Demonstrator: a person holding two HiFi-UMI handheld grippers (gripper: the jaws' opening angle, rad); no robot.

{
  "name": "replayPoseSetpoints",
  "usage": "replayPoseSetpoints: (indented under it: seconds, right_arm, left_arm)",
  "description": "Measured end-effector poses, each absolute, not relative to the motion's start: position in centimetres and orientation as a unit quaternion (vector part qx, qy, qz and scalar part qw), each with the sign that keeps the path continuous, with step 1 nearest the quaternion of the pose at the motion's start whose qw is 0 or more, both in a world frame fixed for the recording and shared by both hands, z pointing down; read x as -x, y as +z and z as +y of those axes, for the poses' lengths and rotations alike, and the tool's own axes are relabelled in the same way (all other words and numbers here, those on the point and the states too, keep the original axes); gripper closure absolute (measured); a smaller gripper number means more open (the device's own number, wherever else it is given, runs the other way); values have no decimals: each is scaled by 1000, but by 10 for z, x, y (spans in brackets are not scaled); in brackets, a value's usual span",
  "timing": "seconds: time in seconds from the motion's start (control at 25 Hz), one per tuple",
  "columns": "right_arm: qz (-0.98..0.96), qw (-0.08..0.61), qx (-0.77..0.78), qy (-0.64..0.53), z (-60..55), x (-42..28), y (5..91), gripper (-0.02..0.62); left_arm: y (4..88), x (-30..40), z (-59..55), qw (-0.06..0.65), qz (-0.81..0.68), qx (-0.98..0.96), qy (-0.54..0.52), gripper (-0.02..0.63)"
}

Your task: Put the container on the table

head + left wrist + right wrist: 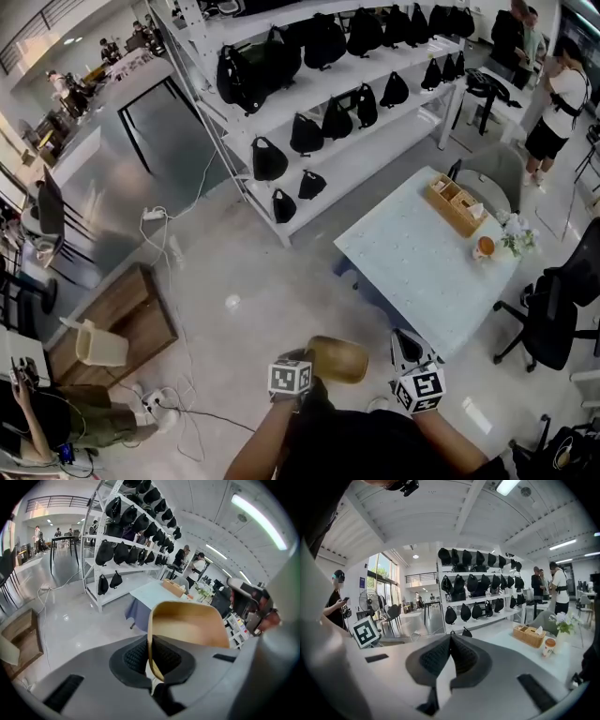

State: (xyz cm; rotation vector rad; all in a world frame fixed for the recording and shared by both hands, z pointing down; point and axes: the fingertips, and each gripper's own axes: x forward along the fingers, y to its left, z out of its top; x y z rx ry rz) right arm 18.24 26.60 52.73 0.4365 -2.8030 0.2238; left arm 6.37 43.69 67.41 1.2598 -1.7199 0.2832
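Pale glossy floor (234, 281) is spread across an open workroom, seen from steeply above in the head view. Along the far side a long white shelving rack (370, 155) is set, and its tiers are lined with black bags (269, 159). To the right of centre a light-topped table (412, 253) is placed at an angle, with its near corner closest to the grippers. A black office chair (553, 319) is parked just beside the table's right edge, and a low wooden bench (122, 314) is seen well apart on the left. Two people (562, 103) are stood at the far right, past the end of the rack.

At the near edge of the head view both grippers are held side by side. The left gripper (150, 651) is closed onto the container (187, 625), a tan round-cornered bowl. Its thin side wall is pinched between the ribbed pads, and the open hollow is turned to the right in the left gripper view. The container is carried in the air over the floor, near the table's near corner but short of it, and is not touching the tabletop. The right gripper (451, 641) is held just to the right with its jaw tips brought together and nothing between them.

On the far right part of the table a wooden organiser box (454, 204) is laid, and a small orange-banded cup (485, 247) is stood near it.
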Motion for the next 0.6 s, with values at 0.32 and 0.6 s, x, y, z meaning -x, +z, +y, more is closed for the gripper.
replayPoseSetpoints:
  seconds: [0.32, 0.6]
  right_arm:
    - [-971, 161, -159, 74, 268, -53, 520, 598]
    - [-963, 172, -197, 72, 260, 20, 515, 598]
  left_arm:
    - [664, 44, 416, 467, -676, -557, 120, 597]
    - [666, 123, 418, 471, -659, -574, 122, 597]
